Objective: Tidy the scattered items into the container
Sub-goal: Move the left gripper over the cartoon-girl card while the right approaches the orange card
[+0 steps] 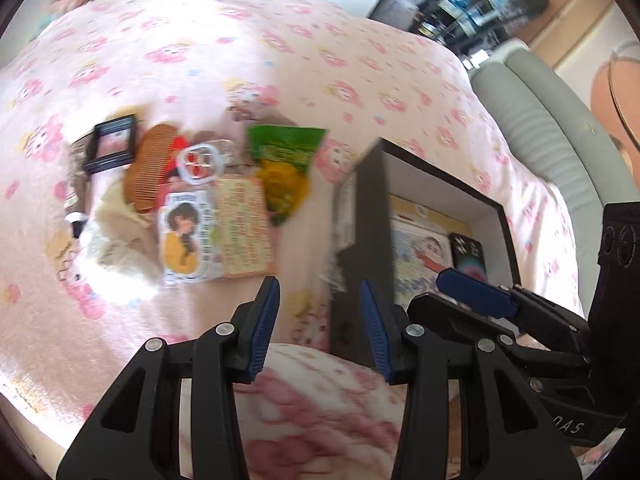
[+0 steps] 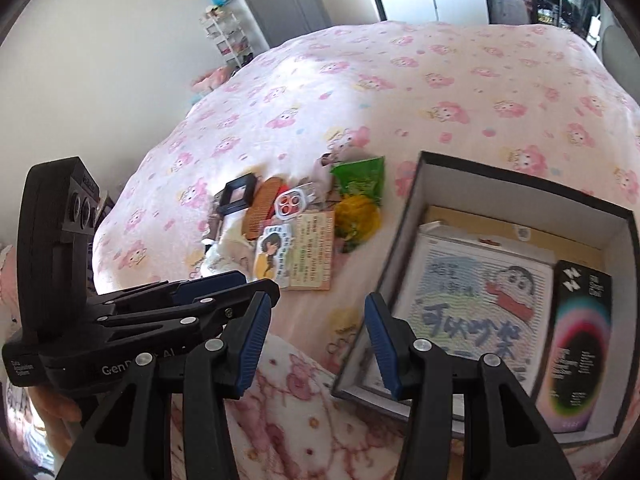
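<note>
Left gripper (image 1: 320, 328): jaws apart, approx. half spread; nothing betw. the blue pads, nothing touched. Hangs over the pink bedspread (image 1: 280, 40), just left of the box wall.
Right gripper (image 2: 318, 340): jaws apart, empty; right finger over the box's near-left corner, left finger over bare cover. No contact seen.
Grippers, relative: side by side, close; each shows in the other's view.
Container: black box (image 2: 404, 216) w/ white inner walls, open top, on the bed to the right of the pile. Inside: cartoon-print sheet (image 2: 472, 292) lying flat, dark packet (image 2: 580, 340) along its right wall.
Scattered items: one loose cluster left of the box, apart from it. Green snack bag (image 2: 360, 182) w/ yellow bit below; brown comb (image 2: 260, 208); black frame (image 2: 236, 196); white ring case w/ red dots (image 2: 290, 206); girl-print card (image 2: 270, 258) overlapping an orange text card (image 2: 314, 256); white cloth (image 1: 116, 240) at the pile's left.
Edges: box rim upright, near corner closest to both grippers.
Open room: bare strip of cover betw. pile and box; wide bare cover beyond the pile.
Blur: left view smeared; fine print unreadable.
</note>
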`<action>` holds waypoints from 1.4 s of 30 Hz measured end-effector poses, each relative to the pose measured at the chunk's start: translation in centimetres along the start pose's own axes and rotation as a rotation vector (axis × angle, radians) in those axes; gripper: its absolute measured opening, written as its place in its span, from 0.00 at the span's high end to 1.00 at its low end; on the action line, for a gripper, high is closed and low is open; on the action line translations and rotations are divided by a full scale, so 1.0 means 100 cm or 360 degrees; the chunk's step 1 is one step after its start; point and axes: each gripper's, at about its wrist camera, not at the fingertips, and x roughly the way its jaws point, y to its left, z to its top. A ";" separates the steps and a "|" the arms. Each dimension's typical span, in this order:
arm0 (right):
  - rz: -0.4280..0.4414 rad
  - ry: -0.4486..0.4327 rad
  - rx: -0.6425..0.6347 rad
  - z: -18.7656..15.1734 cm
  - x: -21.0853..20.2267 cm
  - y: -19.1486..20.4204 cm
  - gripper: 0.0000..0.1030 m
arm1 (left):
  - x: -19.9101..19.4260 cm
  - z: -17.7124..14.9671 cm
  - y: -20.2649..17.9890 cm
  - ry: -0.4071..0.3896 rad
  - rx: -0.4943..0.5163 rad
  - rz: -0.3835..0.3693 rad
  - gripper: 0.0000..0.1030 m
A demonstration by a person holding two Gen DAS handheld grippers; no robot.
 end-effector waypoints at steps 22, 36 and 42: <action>-0.0015 0.0525 0.0029 0.061 0.166 0.022 0.56 | 0.090 0.034 0.155 0.0263 -0.0460 -0.0189 0.54; 0.0039 0.0713 0.0215 0.053 0.200 -0.005 0.56 | 0.109 0.055 0.150 0.0285 -0.0374 -0.0147 0.56; 0.0162 0.0746 0.0214 0.046 0.197 -0.002 0.56 | 0.093 0.045 0.156 0.0290 -0.0406 -0.0376 0.55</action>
